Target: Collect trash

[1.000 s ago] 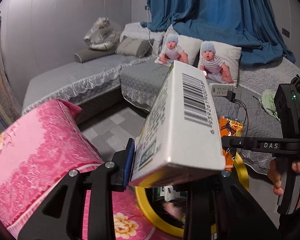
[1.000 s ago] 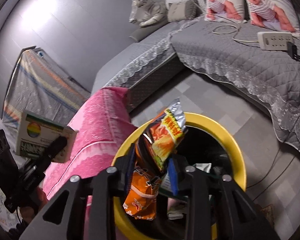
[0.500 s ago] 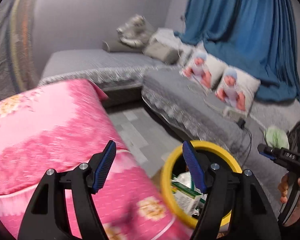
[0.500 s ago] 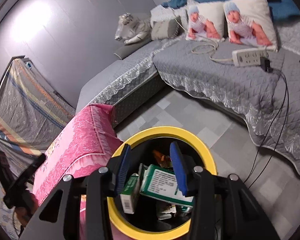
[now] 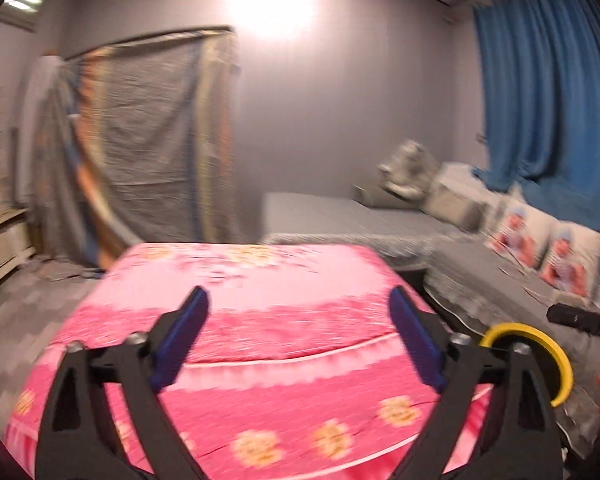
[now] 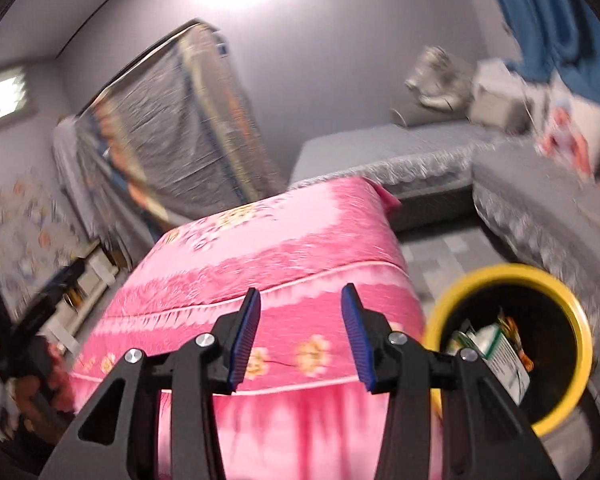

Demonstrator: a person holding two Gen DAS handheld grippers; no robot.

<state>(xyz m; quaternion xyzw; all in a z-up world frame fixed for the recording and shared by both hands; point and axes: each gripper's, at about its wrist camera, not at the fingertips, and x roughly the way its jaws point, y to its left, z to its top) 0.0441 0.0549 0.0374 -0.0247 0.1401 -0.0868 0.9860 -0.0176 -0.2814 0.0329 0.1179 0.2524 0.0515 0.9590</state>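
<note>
Trash sits inside the yellow-rimmed bin (image 6: 508,350), at about four o'clock from my right tongs (image 6: 298,332) in the right wrist view. Uppermost there is a green-and-white carton (image 6: 500,354), tilted, its long axis running from ten o'clock down to four o'clock, one end raised toward the rim's left side. An orange snack wrapper (image 6: 516,340) shows just behind it, too blurred to tell which way it points. Nothing is between my right tongs; their blue pads stand partly apart, released, and are easing wider over the pink flowered cloth (image 6: 268,248) that covers the surface.

My left tongs (image 5: 298,336) are spreading wide, also empty, aimed across the same pink cloth toward the covered wardrobe (image 5: 140,136). From them, only an arc of the bin's yellow rim shows, at four o'clock, just past the right-hand pad; its contents are hidden in that view. Beyond it runs the grey quilted sofa (image 5: 480,276) with two baby-print cushions (image 5: 552,248).
</note>
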